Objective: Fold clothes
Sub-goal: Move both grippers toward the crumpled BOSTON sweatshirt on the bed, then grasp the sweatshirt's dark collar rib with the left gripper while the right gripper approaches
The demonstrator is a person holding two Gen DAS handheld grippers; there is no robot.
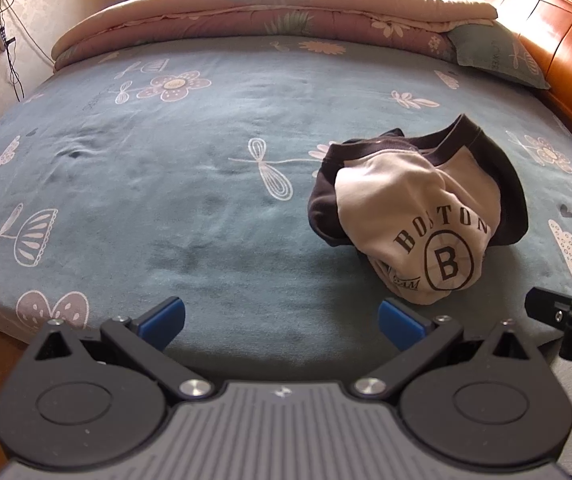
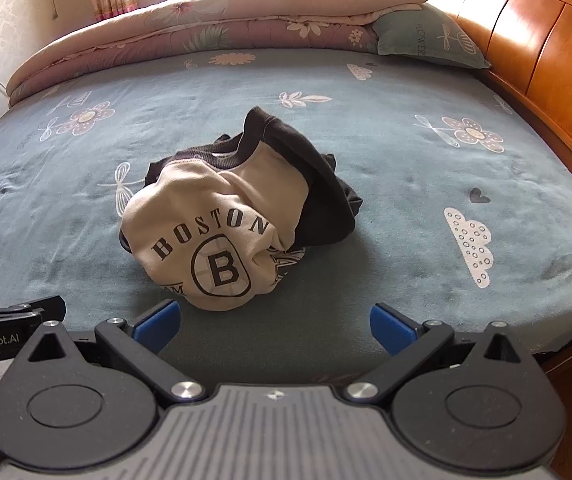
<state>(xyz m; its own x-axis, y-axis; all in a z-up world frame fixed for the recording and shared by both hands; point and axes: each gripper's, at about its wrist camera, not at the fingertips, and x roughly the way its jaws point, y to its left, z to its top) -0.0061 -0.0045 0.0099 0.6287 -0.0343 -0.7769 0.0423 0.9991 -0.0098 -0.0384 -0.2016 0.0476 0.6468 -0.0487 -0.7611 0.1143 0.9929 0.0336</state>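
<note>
Left hand-held gripper (image 1: pixel 281 322): blue pads spread wide, pinching nothing, over the bed's near edge | Right hand-held gripper (image 2: pixel 273 326): spread likewise, empty | Shirt (image 2: pixel 221 224): crumpled cream-and-black heap printed "BOSTON B", on the teal bed sheet (image 2: pixel 406 168), at 12 o'clock just beyond the right gripper, 1 o'clock from the left | Folded quilt (image 2: pixel 205 20): far edge, 12 o'clock | Pillow (image 2: pixel 426 36): by the wooden headboard (image 2: pixel 526 40), 1 o'clock.

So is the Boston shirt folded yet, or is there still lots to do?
Nothing looks done yet. The Boston shirt lies crumpled in a heap on the bed sheet. Nothing is in hand: the left gripper and the right gripper are both open and empty, short of the shirt. All of it is left: spreading the shirt flat, then folding it.
</note>
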